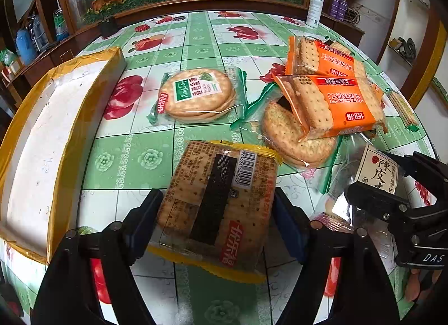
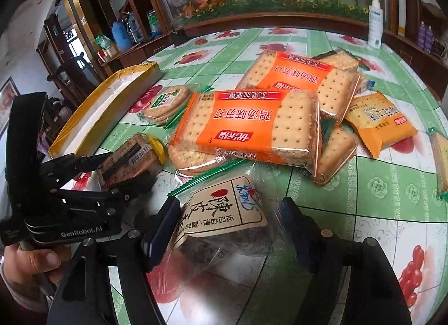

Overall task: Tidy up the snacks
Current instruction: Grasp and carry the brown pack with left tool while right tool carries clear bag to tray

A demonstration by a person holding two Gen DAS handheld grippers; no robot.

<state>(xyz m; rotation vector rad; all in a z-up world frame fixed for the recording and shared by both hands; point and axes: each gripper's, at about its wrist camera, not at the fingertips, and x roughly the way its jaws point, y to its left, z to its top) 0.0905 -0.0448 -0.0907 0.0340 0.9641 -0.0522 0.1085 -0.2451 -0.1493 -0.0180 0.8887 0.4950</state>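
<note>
The left gripper (image 1: 217,220) holds the yellow cracker pack (image 1: 221,204) across its short width, both pads pressed to the pack's sides. The pack's long axis runs straight out along the fingers, its far end tipped up off the tablecloth (image 1: 196,34). The box (image 1: 84,117), white inside with yellow taped walls, lies just left of this pack, its long side facing it, so I judge the coming move to be a short carry leftward over that near wall.

The right gripper (image 2: 231,227) sits right of the pack, well away from the box. Its jaws stand half closed around the clear plum bag (image 2: 221,213). The left pad touches the bag's edge; whether the right pad presses the clear film I cannot tell. The orange cracker packs (image 2: 246,126) lie piled beyond the pack, farther from the box.
</note>
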